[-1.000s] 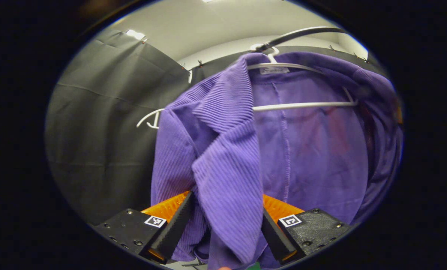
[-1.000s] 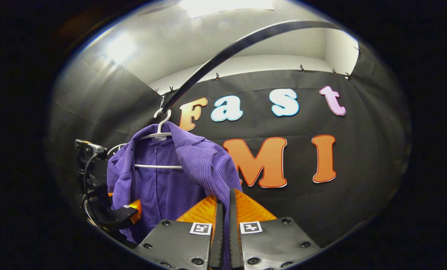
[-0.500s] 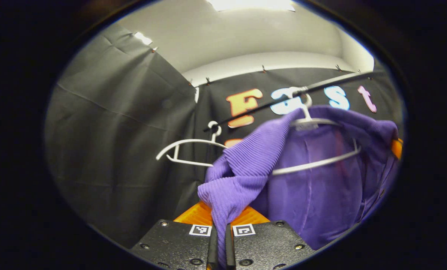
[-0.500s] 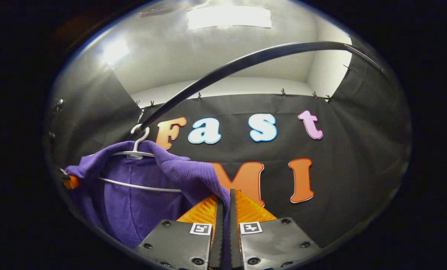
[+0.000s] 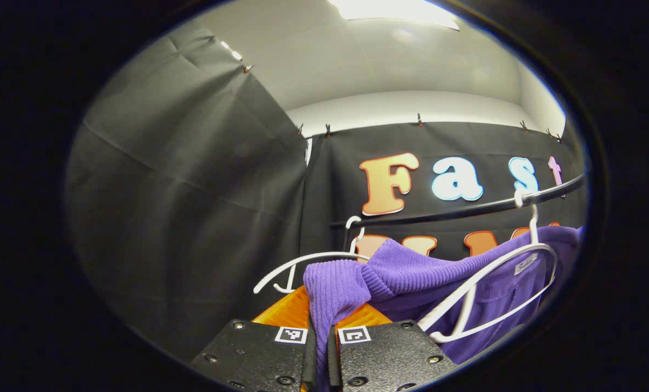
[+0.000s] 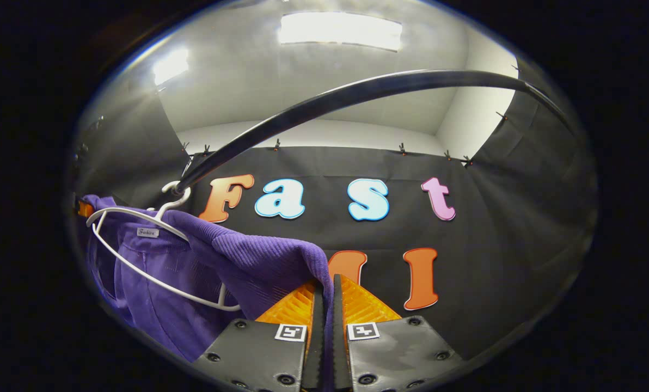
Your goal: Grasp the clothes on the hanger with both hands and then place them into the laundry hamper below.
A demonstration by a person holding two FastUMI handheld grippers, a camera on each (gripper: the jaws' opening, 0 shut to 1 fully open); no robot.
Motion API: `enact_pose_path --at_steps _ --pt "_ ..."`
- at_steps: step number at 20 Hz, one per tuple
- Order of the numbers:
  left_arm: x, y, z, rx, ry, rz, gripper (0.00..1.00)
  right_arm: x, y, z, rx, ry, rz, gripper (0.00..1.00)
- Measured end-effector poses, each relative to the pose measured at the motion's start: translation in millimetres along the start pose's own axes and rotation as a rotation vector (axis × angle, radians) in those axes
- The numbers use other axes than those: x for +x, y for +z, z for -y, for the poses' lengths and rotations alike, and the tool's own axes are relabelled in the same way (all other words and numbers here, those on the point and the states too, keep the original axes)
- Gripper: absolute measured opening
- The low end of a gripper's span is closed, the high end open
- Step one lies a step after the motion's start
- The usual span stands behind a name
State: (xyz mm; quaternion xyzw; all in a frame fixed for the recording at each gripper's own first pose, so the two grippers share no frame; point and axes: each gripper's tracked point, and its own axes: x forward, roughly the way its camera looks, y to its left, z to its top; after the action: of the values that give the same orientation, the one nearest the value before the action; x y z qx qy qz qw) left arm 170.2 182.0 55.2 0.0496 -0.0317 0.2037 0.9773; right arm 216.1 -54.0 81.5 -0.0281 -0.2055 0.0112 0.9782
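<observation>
Slipping hanger (image 5: 482,294), garment (image 5: 411,272) now lower.

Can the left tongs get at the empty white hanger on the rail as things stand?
Probably not: the left tongs are shut on the purple garment, which would have to be released before reaching the empty hanger.

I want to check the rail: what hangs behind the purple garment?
Behind the purple knit garment a second white hanger hangs bare on the black rail. The garment covers its right end.
</observation>
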Motion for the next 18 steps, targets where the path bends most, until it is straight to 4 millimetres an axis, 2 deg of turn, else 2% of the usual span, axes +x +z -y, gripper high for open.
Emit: enact_pose_path --at_steps 1,3,5,8,12,13,14,18 --pt "5.2 -14.5 0.4 0.035 -0.003 -0.025 0.05 -1.1 -1.6 -3.5 -0.004 0.008 -0.004 0.14" --pt "3.0 -41.6 5.7 0.094 -0.017 -0.062 0.08 -6.0 0.8 -6.5 -0.024 -0.001 -0.005 0.14" --pt "0.9 -67.1 19.9 0.122 -0.048 -0.103 0.08 1.7 -7.8 9.8 -0.087 -0.062 -0.017 0.14" --pt "-6.2 -95.2 33.9 0.075 -0.092 -0.156 0.07 14.7 -23.4 19.0 -0.103 -0.113 -0.056 0.14" --pt "-19.1 -133.3 39.1 0.052 -0.116 -0.227 0.10 33.8 -48.6 42.6 -0.158 -0.181 -0.108 0.14" --pt "-23.7 -144.4 40.9 0.049 -0.128 -0.242 0.08 34.1 -57.4 45.1 -0.137 -0.184 -0.134 0.10" --pt "-31.0 -152.3 45.1 0.046 -0.143 -0.253 0.07 31.5 -67.0 44.4 -0.108 -0.180 -0.162 0.14" --pt "-45.6 -167.3 52.7 0.069 -0.169 -0.273 0.08 20.3 -95.0 68.0 -0.069 -0.210 -0.247 0.14"
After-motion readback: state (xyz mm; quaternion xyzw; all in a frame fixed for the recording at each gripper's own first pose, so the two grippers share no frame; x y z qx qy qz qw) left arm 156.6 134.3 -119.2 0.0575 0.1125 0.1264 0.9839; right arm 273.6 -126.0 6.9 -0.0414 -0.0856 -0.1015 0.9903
